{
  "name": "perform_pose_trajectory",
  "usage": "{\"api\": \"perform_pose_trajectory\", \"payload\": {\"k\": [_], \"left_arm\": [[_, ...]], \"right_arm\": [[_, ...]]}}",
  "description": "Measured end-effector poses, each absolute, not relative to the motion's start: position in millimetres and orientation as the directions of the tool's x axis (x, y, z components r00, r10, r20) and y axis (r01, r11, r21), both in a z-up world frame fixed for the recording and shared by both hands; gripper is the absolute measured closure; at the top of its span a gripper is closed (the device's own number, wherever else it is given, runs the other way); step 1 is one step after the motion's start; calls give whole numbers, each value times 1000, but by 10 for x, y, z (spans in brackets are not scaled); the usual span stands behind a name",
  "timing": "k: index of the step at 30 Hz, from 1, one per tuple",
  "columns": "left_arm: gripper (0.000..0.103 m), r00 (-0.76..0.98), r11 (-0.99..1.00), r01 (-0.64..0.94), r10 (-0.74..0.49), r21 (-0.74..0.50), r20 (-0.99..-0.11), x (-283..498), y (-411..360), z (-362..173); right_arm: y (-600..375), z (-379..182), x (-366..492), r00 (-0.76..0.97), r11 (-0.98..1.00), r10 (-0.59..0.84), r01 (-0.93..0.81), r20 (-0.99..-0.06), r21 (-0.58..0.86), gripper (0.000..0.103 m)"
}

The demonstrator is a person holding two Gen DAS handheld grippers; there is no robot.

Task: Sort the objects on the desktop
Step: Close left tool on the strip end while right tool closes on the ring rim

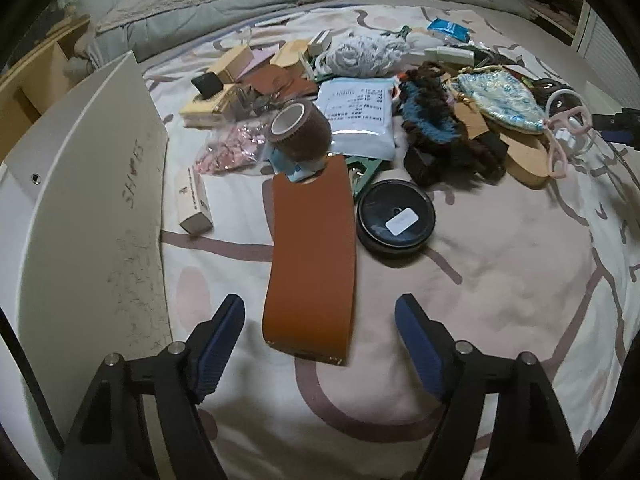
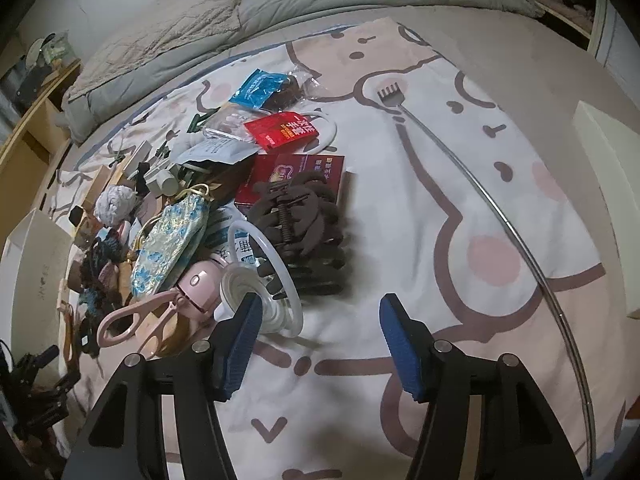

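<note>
Left tool (image 1: 320,322): jaws spread, empty; brown leather case (image 1: 310,264) lies between its tips, running to 12 o'clock, with black round tin (image 1: 396,218) at 1 o'clock. Right tool (image 2: 318,320): jaws spread, empty, over the bed sheet (image 2: 460,216); brown hair claw (image 2: 304,228) at 12 o'clock, pink scissors (image 2: 136,316) at 9 o'clock.

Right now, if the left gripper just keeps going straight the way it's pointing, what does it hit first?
Most likely the flat brown leather piece lying on the bedsheet: its near end sits between the open fingers of the left gripper. Depth is hard to judge through the fisheye.
</note>
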State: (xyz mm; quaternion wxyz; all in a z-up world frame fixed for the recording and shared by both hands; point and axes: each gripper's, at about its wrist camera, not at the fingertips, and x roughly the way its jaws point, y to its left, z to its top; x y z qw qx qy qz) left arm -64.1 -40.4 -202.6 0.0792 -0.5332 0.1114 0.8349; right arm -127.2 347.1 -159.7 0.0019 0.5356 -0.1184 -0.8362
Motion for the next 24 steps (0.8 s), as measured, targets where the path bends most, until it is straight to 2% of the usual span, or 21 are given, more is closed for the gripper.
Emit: {"api": "perform_pose_trajectory", "payload": {"k": [2,5,10,13,15,16,17,21,24], "left_arm": [[24,-406,-965,-243,12,96,-914,-676,-407,-2070],[23,-390,-971,-225,10,85,-921,-720,-433,-2123],[21,-368,-972,-219,-2,89,-930,-775,-439,-2208],[21,-357,-976,-210,15,65,-934,-806,-468,-2225],[22,-359,-976,-207,17,61,-933,-801,-464,-2221],[24,-360,-976,-207,19,60,-933,-796,-461,-2217],[31,-359,-976,-210,28,52,-933,-792,-460,-2213],[51,-362,-972,-230,44,44,-931,-765,-429,-2170],[56,-363,-969,-244,50,43,-931,-721,-420,-2153]], "right_arm": [[3478,-1634,-1299,-410,-971,-123,-138,-904,195,42],[3478,-1681,-1344,-402,-971,-131,-135,-906,200,55],[3405,-1747,-1411,-385,-977,-131,-106,-913,185,63],[3318,-1747,-1431,-383,-986,-120,-65,-916,156,76],[3257,-1713,-1429,-398,-993,-98,-28,-912,119,91],[3248,-1699,-1425,-404,-994,-92,-20,-910,109,94],[3234,-1680,-1424,-412,-995,-85,-13,-907,99,97],[3203,-1584,-1407,-435,-996,-86,10,-896,91,97],[3164,-1503,-1385,-451,-995,-97,24,-887,97,97]]}}
